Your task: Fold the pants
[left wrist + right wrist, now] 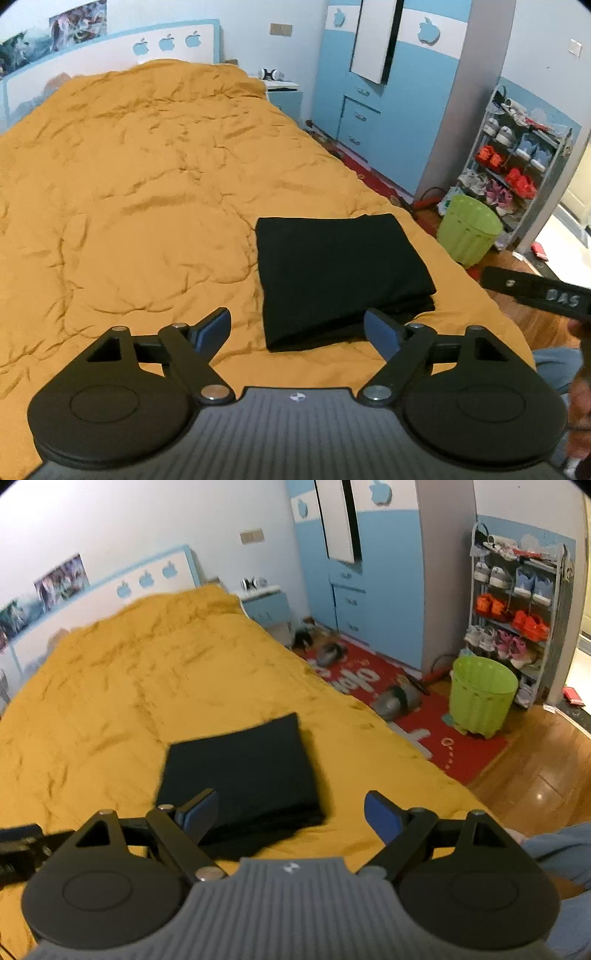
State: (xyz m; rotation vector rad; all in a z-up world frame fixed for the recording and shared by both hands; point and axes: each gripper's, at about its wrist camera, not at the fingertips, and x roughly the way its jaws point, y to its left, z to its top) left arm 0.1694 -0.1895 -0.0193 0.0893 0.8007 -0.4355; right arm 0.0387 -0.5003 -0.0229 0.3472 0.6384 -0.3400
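The left gripper [297, 332] hung with its jaws spread wide and nothing between them, its blue pads [214, 326] clear of any cloth, above the near edge of the bed. Just ahead of it and a little to its right lay the pants [340, 280], black, already folded into a thick, squarish packet resting flat on the mustard-yellow bedspread [147, 184], close to the bed's right-hand edge. The right gripper [291, 814] was likewise fully open and empty, and from its side the pants [240, 768] sat ahead and slightly to its left, so the packet lay roughly between the two tools, apart from both. The packet's longer sides ran away from the person toward the headboard [110, 48], with the stacked, layered fold edges facing the grippers. Neither tool looked clearly nearer; part of the right gripper's black body showed at the right edge of the left camera's view, level with the packet's near corner. Judged from the neat stack and the empty jaws, the folding appeared finished or nearly so, and any further move would have called for reaching forward and down to that near edge. Beyond the bed stood a green basket [482, 694] on the floor, well clear of the work.
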